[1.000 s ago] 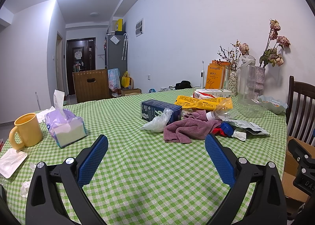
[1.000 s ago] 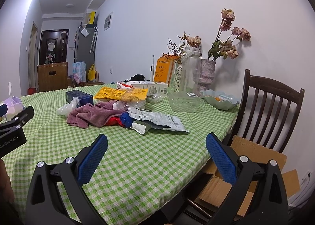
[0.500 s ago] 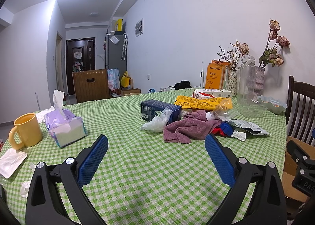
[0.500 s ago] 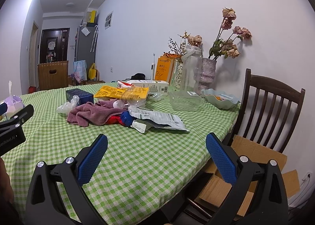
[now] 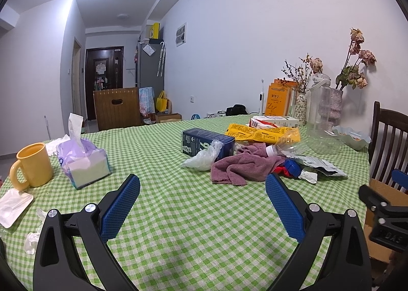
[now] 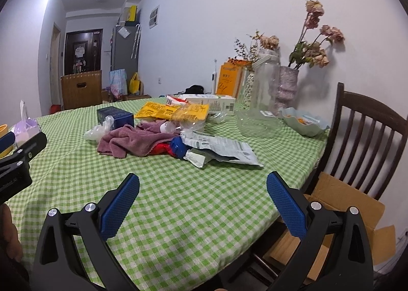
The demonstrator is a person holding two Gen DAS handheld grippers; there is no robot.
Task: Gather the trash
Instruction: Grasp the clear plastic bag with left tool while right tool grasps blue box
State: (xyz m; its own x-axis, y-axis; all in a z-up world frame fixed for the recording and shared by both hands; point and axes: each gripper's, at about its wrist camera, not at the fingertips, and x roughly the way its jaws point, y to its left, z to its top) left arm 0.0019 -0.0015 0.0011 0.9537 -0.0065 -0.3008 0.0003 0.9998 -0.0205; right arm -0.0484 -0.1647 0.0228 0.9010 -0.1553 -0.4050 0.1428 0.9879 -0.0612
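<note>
Nothing looks collected yet — both tools hover empty over the desk [image 5: 178,214]. The left hand-held gripper [image 5: 202,204] is spread wide with nothing between its pads, and the right hand-held gripper [image 6: 203,204] is released the same way.

The trash sits in a heap at about 1 o'clock in the left view: a clear plastic bag [image 5: 202,158], a crushed bottle [image 5: 283,144], a torn silver wrapper [image 6: 221,149] and a yellow packet [image 5: 257,134], tangled with a mauve cloth [image 5: 244,166]. Crumpled tissue bits [image 5: 32,242] lie at 9 o'clock.

As for containers, a cardboard box [image 6: 341,204] stands open by the chair [image 6: 367,133] at 3 o'clock of the right view; its inside is hidden. The yellow mug [image 5: 33,163] hides its contents too. The pale bowl [image 6: 304,121] holds something orange, and the big glass jar [image 6: 266,82] looks empty.
</note>
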